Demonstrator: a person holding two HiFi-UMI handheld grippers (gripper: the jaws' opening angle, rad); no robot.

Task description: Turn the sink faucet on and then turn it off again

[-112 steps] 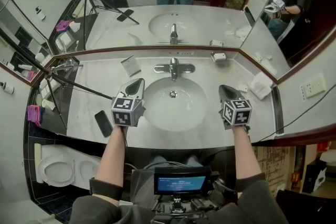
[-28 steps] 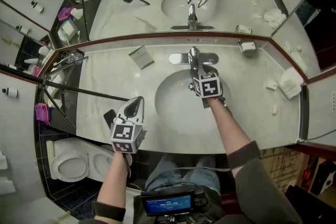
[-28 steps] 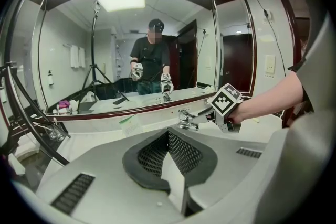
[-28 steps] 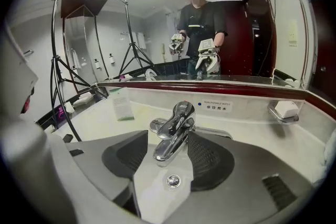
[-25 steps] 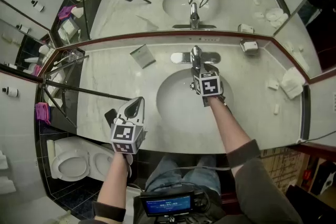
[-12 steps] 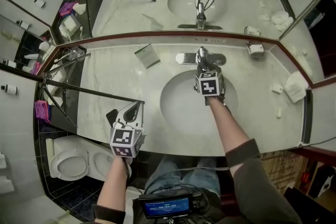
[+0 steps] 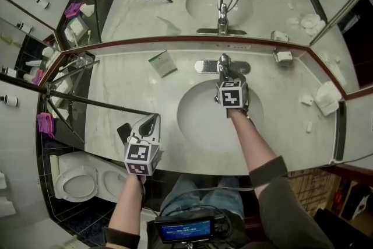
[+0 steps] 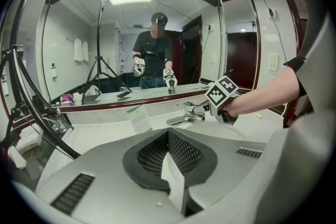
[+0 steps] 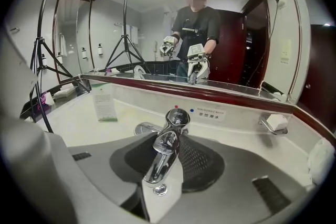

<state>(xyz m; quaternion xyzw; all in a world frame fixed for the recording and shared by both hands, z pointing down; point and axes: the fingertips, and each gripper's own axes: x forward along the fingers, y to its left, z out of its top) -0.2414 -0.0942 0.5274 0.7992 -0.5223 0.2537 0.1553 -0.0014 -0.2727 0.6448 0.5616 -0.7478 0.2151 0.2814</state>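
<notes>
The chrome faucet (image 7: 208,66) stands behind the white basin (image 7: 195,122). Its lever handle (image 9: 167,157) points toward me. My right gripper (image 7: 228,74) reaches over the basin to it. Its jaws have just been closing, with the handle lying between the mesh pads, which now press on both its sides. I see no water running from the spout. My left gripper (image 7: 150,123) hovers at the counter's front left with its jaws shut and nothing in them; in the left gripper view its pads (image 8: 181,155) meet. That view also shows the faucet (image 8: 184,117) and my right gripper's marker cube (image 8: 222,93) beyond them.
A dark phone (image 7: 123,132) lies beside my left gripper. A folded card (image 7: 162,63) stands at the back left, a soap dish (image 7: 284,56) at the back right, and a folded towel (image 7: 326,96) at the far right. Tripod legs (image 7: 87,100) cross the left counter. The mirror runs along the back.
The right gripper's jaws have narrowed onto the faucet handle. My left gripper has drifted a little toward the counter's front edge.
</notes>
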